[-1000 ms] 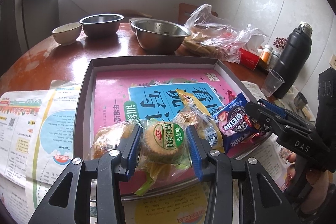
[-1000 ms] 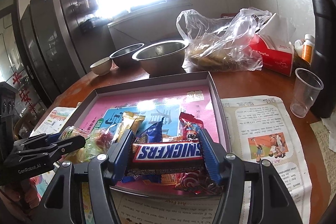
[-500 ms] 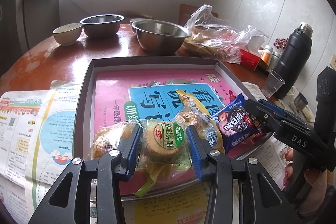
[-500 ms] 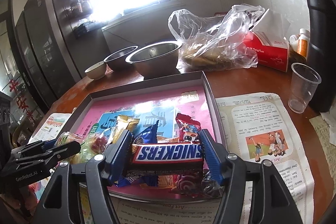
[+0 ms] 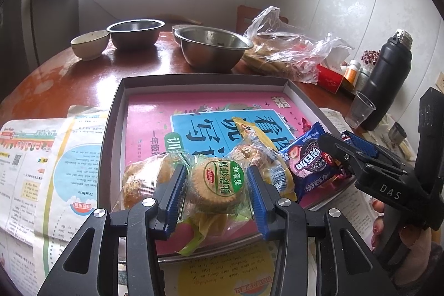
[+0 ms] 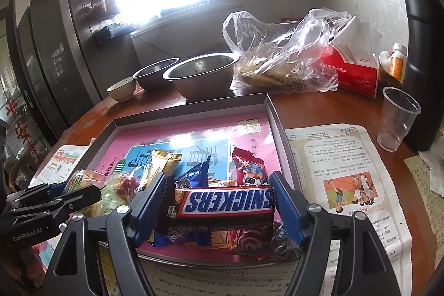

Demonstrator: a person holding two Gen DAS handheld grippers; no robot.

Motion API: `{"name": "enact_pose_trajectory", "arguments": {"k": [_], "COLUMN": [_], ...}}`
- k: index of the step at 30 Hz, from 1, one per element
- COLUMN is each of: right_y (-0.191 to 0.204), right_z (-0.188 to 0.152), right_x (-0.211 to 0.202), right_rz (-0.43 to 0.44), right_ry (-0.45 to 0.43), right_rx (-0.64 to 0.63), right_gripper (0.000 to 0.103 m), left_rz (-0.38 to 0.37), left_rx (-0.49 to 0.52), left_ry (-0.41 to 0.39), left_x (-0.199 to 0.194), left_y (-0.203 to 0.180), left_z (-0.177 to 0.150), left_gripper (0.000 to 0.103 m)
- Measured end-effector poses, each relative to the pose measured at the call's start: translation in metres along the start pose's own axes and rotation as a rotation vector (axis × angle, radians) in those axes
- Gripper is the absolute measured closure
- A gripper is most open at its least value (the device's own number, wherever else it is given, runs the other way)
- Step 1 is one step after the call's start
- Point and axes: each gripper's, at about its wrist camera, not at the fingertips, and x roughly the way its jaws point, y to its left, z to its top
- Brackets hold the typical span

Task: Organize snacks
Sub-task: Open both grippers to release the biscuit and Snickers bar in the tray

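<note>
Snickers bar (image 6: 226, 203), brown wrapper, lower centre, between opening right gripper (image 6: 222, 208); left gripper (image 5: 216, 186) clamps green-labelled cracker pack (image 5: 219, 186).

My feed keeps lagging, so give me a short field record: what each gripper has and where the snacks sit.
left gripper: shut on round biscuit pack
right gripper: jaws opening, Snickers bar between them
tray: holds the snack pile at its near edge
far half of tray: bare pink book cover
beside tray: printed paper sheets
</note>
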Motion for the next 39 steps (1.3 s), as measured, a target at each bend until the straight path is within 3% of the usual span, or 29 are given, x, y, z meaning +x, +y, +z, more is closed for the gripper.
{"name": "enact_pose_trajectory", "arguments": {"k": [10,24,39], "right_y": [-0.002,0.001,0.001], "right_z": [0.001,0.022,0.045], "right_x": [0.001,0.016,-0.022], "right_rz": [-0.047,-0.075,-0.048], "right_ry": [-0.007,-0.013,-0.118], "right_rx": [-0.007,-0.031,-0.03], "right_gripper": [0.016,0.014,0.009], "left_rz": [0.002,0.005,0.022], "left_rx": [0.003,0.008,-0.004], "left_ry": [-0.015,-0.036,-0.077], "left_x": [-0.005,-0.019,-0.041], "left_y": [0.0,-0.003,-0.005], "left_z": [0.0,0.001,0.004], "left_gripper": [0.041,0.034,0.028]}}
